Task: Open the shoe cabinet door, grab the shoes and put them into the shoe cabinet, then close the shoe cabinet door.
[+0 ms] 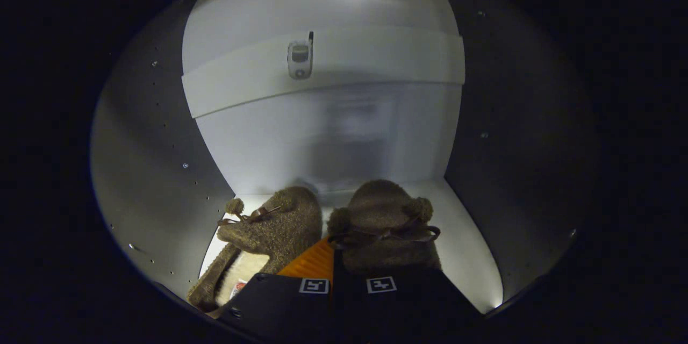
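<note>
risk: if the fingers part before the shoes (322,226) sit flat on the cabinet (462,247) floor, one could tip or catch the front lip, and the door would then jam on closing. pulling back fast may drag a bow with the pads. gripper (330,266) reaches deep inside the cabinet, angled slightly down, fingers drawn close together, seemingly pinching the shoes' inner edges; firm grip on both not certain. shoes lie side by side on the floor, toes toward the back wall.

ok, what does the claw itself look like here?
The claw has two broad, flat fingers, each carrying a square fiducial tag; a ribbed pad shows on one. They sit close together at the slippers' heels; any grip is hidden.
</note>
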A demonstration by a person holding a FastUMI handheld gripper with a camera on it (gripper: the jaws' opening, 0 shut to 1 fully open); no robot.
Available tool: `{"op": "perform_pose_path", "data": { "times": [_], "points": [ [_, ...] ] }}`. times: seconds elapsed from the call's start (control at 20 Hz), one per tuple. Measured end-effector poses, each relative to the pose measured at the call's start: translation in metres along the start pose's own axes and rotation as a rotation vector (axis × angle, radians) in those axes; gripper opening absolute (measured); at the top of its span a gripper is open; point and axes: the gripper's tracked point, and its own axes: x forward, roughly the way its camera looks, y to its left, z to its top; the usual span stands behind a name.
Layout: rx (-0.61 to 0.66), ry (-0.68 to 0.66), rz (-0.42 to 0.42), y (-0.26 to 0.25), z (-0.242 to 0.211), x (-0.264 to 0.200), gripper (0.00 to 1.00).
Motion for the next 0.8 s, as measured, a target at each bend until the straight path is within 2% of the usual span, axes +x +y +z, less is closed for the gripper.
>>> {"op": "perform_pose_path", "data": {
  "times": [0.2,0.3,0.4,0.45,0.6,0.7,0.8],
  "points": [
    [0.012,0.038,-0.005,0.005,-0.008,-0.009,0.21],
    [-0.003,0.034,-0.013,0.005,-0.008,-0.024,0.43],
    [-0.017,0.022,-0.006,0.007,-0.005,-0.046,0.58],
    [-0.019,0.013,-0.005,0.006,-0.006,-0.056,0.70],
    [-0.005,-0.044,0.000,0.006,-0.001,-0.089,0.92],
    [-0.006,-0.104,0.008,0.004,0.004,-0.111,0.98],
    [-0.034,-0.178,0.006,0.001,0.011,-0.135,0.98]
  ]
}}
